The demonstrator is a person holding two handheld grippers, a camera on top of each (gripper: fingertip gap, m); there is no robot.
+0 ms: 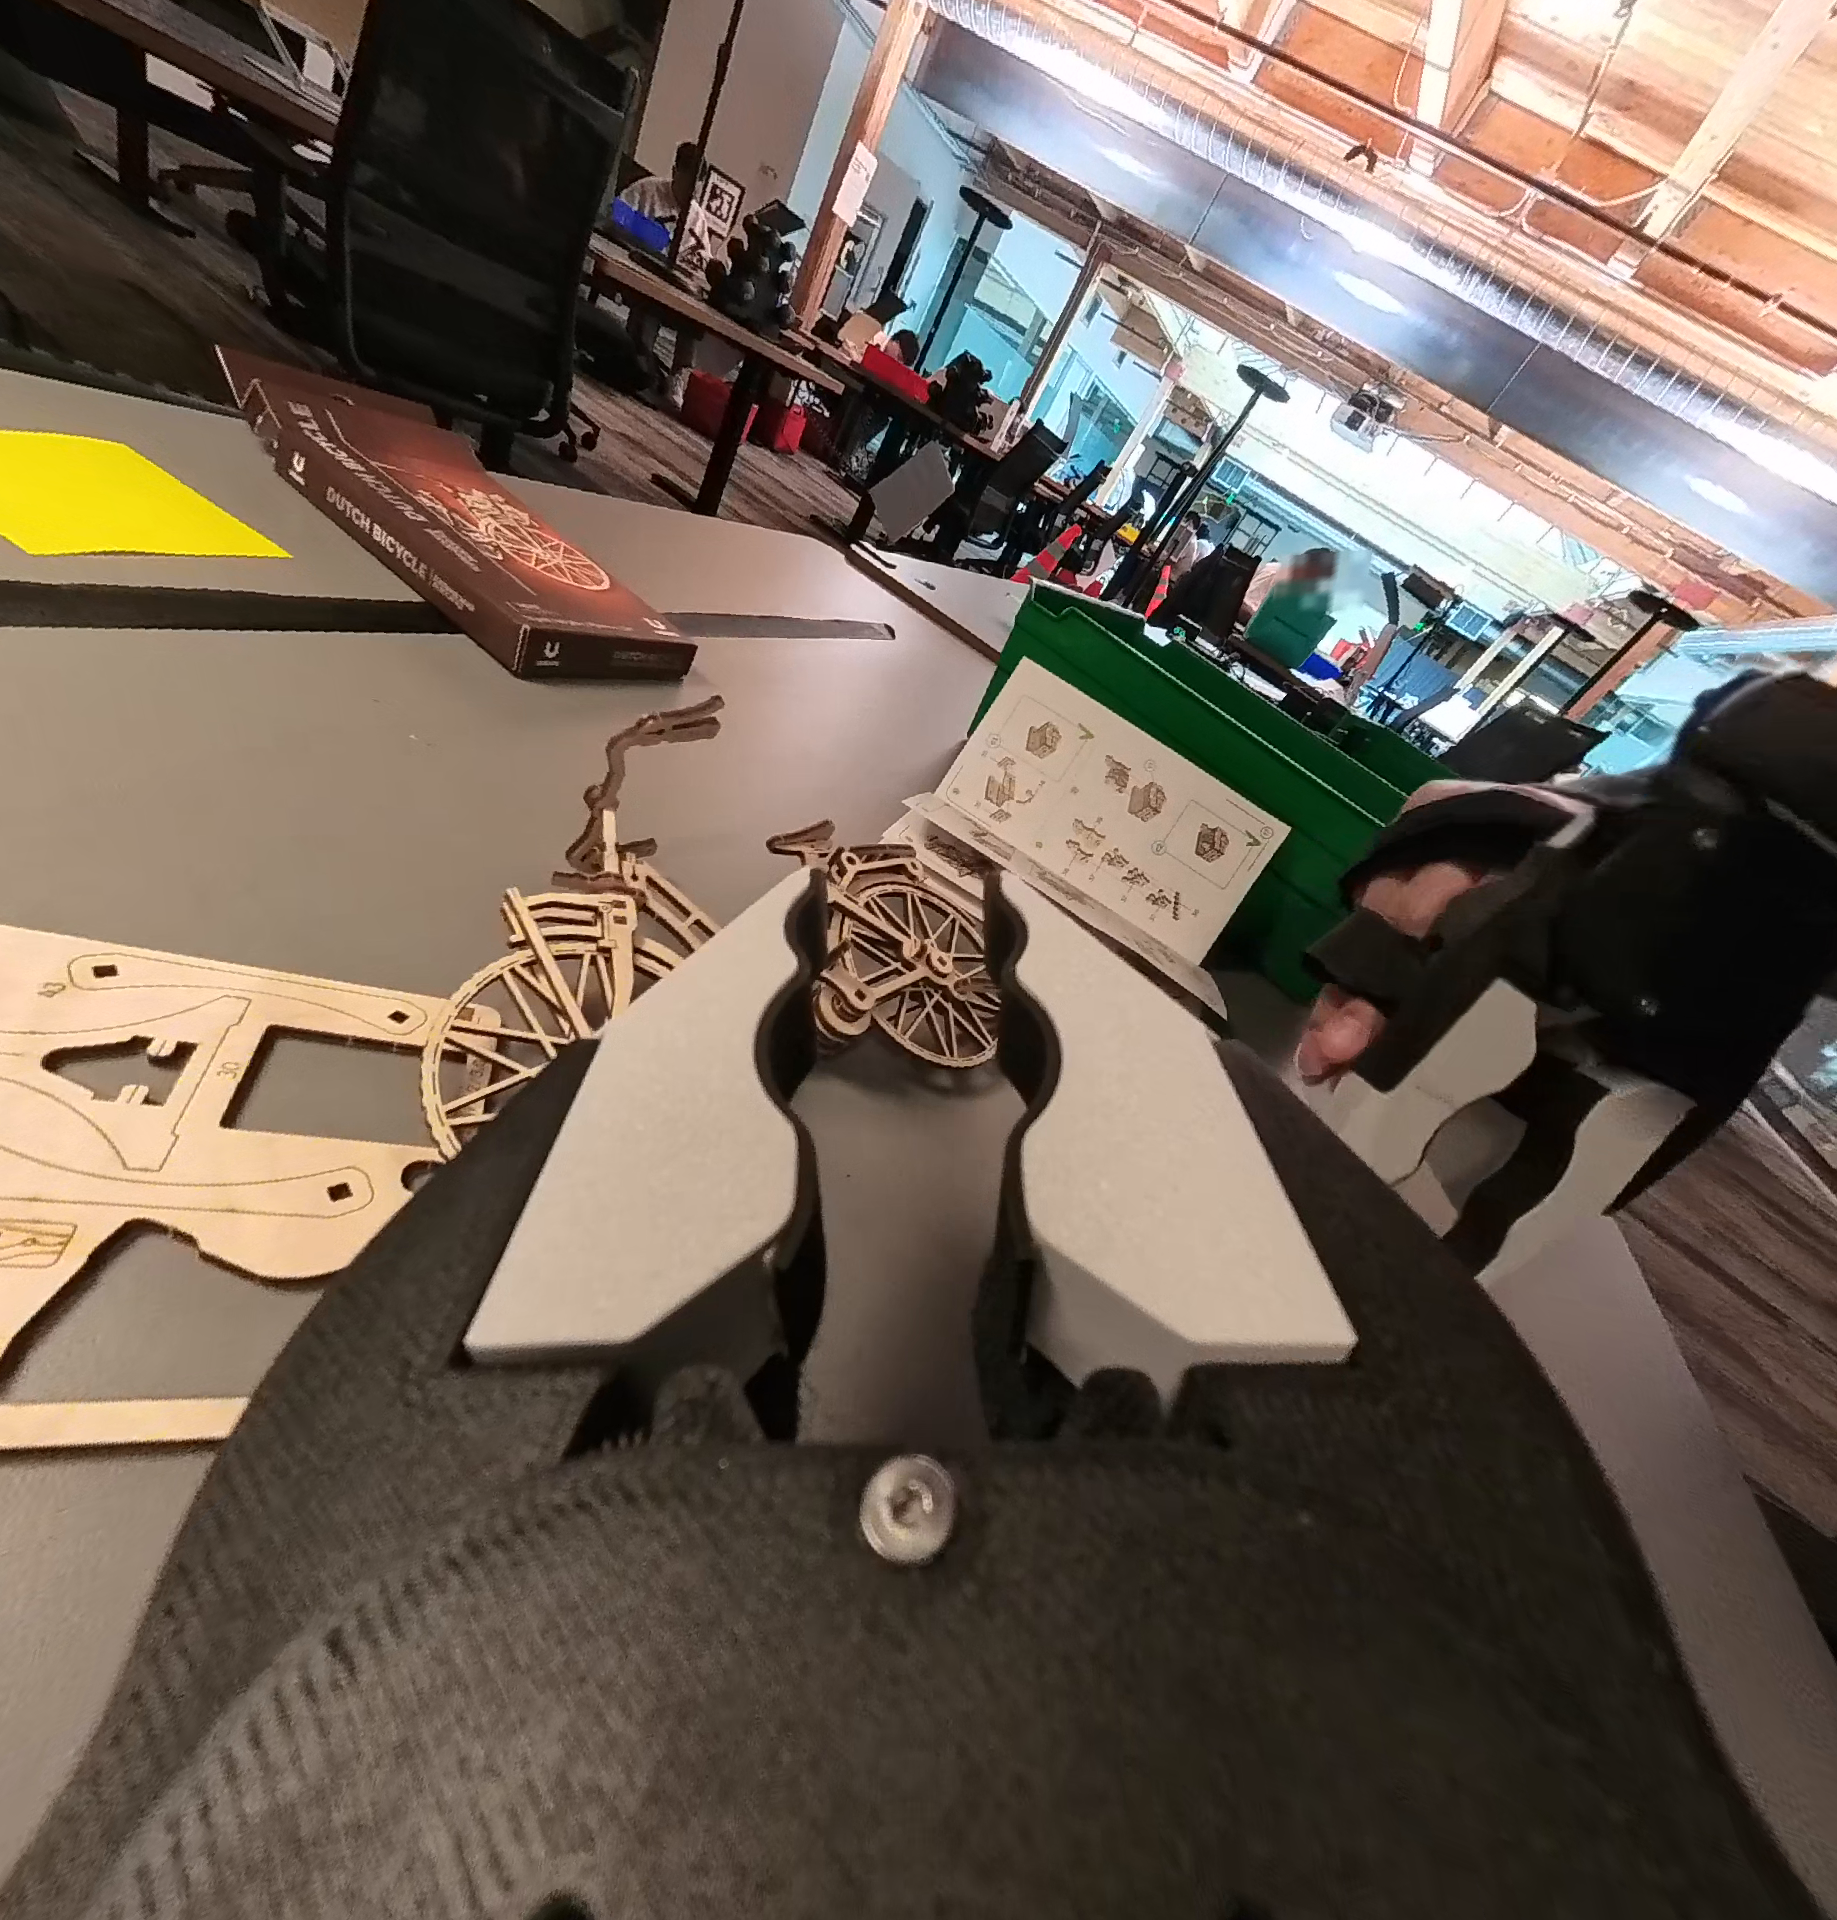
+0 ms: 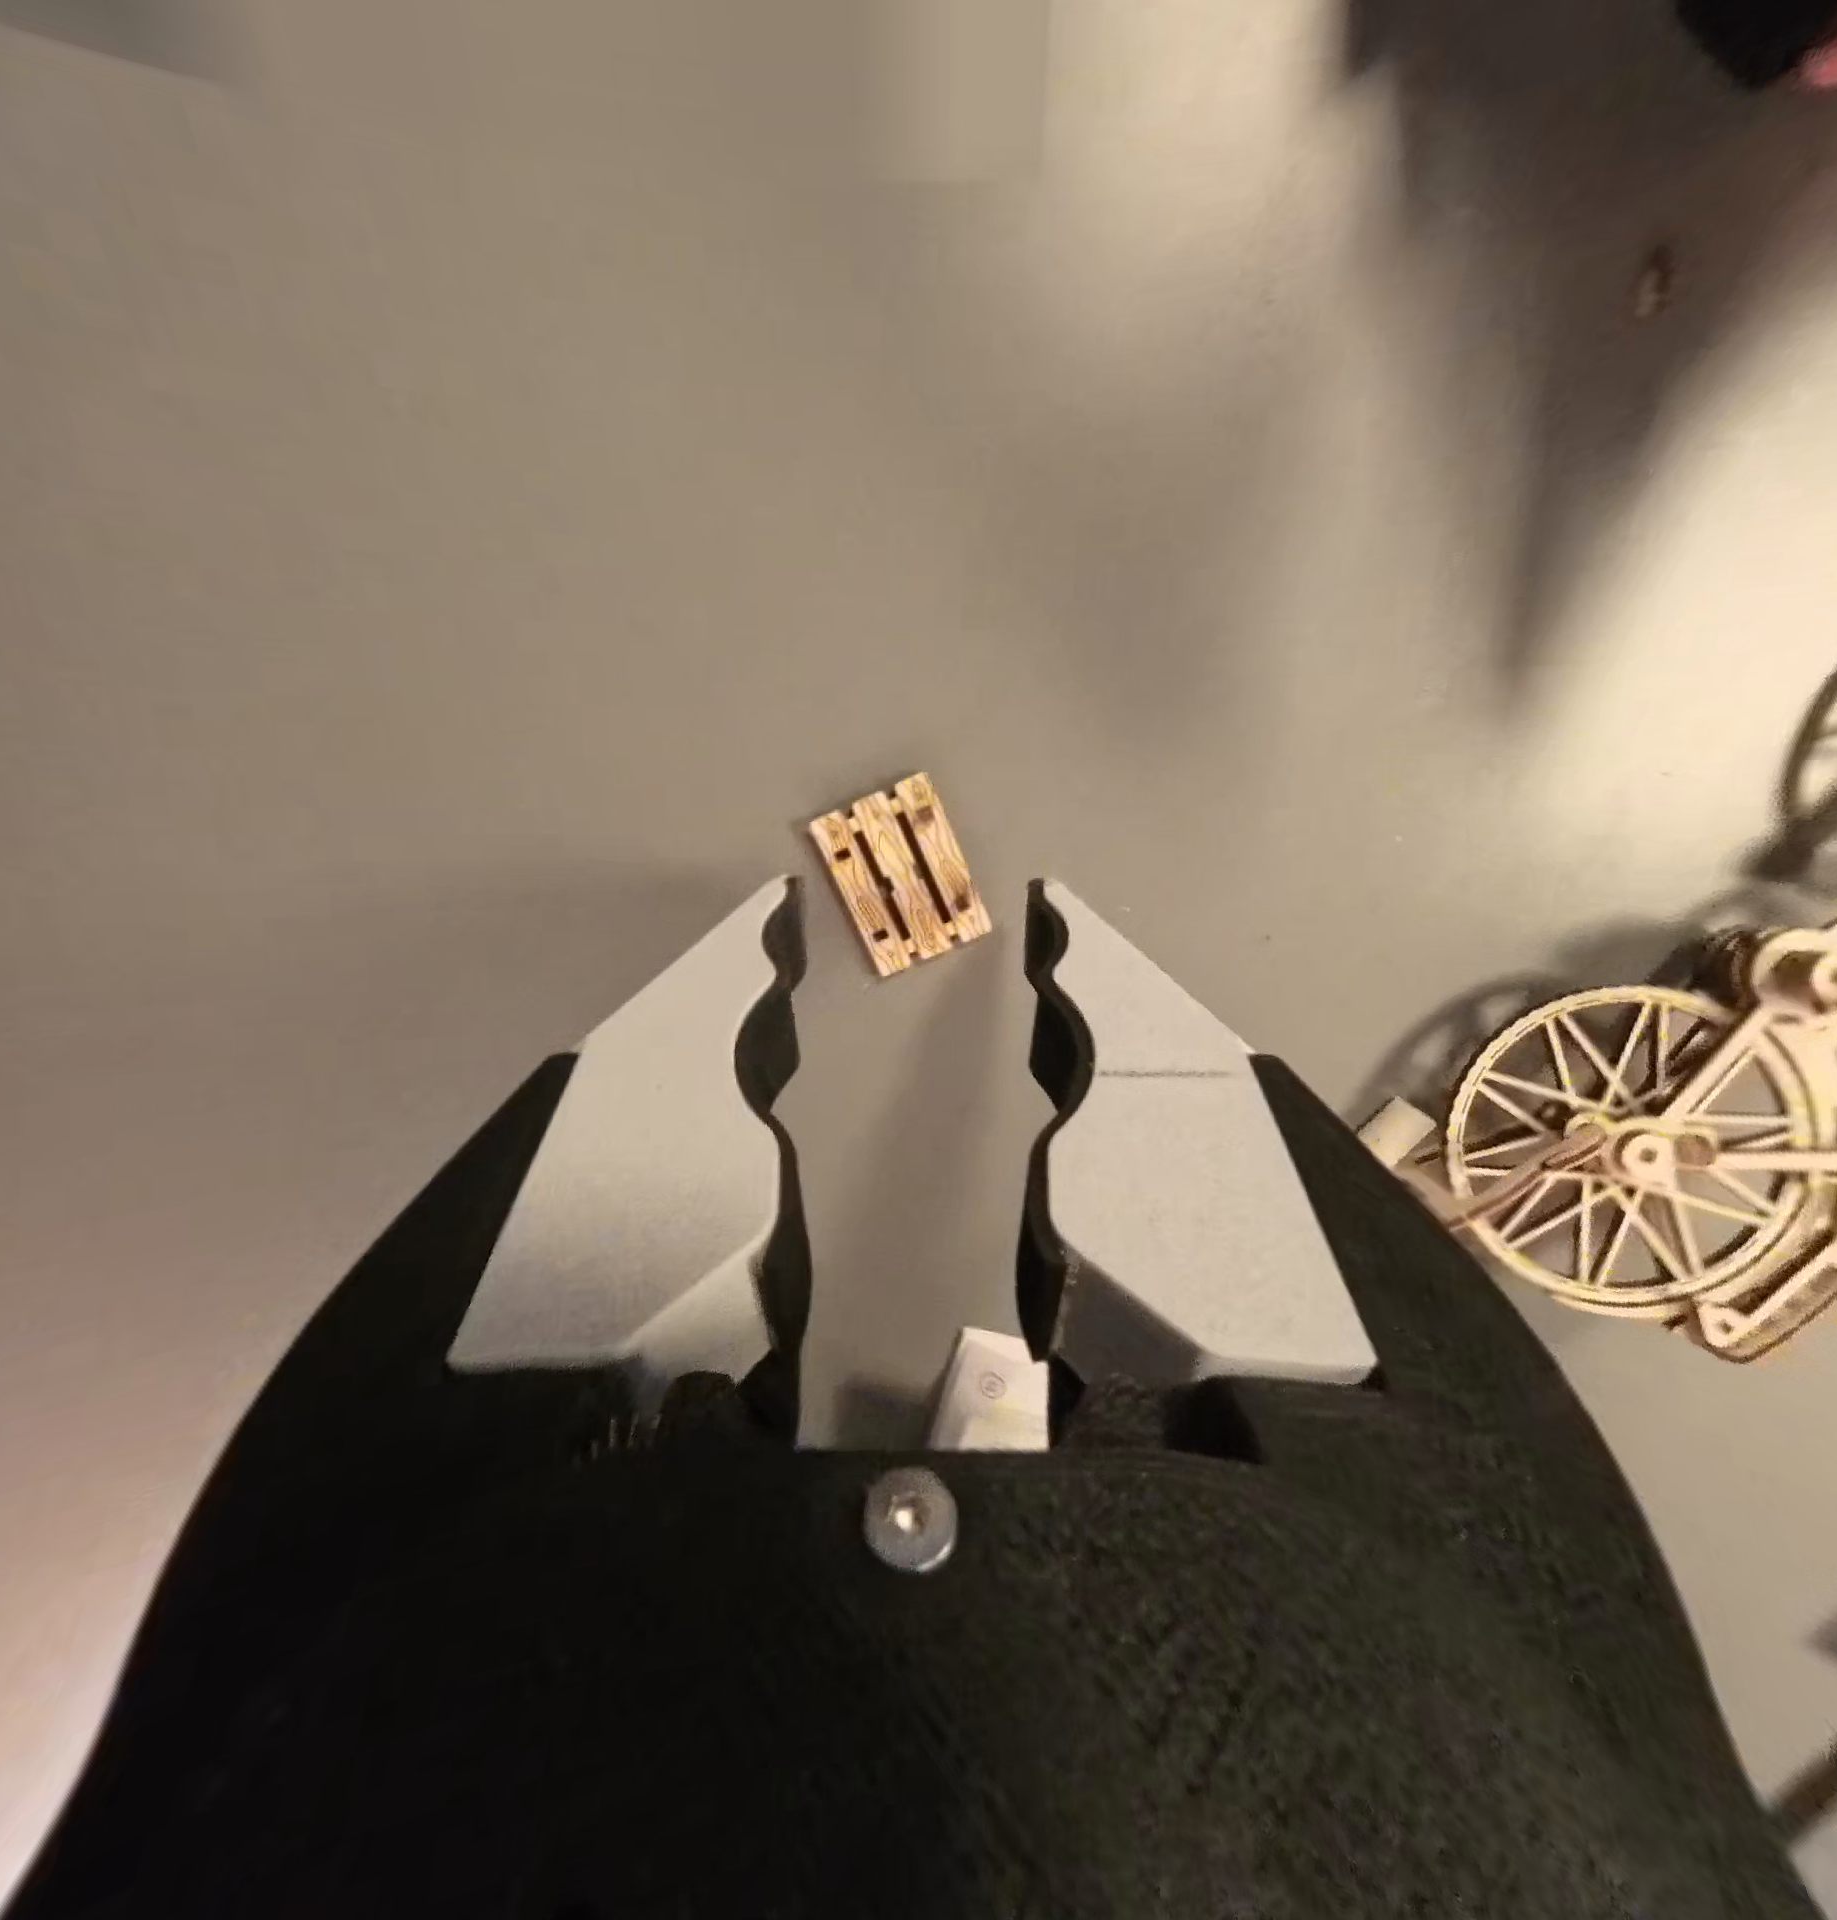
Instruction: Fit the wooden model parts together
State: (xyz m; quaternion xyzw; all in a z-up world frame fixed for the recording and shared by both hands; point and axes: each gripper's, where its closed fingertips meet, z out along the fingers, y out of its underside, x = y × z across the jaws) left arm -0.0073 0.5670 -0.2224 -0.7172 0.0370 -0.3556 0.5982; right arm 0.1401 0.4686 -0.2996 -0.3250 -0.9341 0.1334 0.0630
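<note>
My right gripper hangs spread over the slatted wooden panel lying flat on the table; pickup comes next. My left gripper, parted and seemingly empty, faces the bicycle model.

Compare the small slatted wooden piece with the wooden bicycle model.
The slatted wooden piece lies flat on the table; the wooden bicycle model stands upright on its wheels. The piece is one small, loose rectangle with slots; the bicycle is larger, assembled from many parts, with spoked wheels. Both are pale laser-cut wood.
</note>
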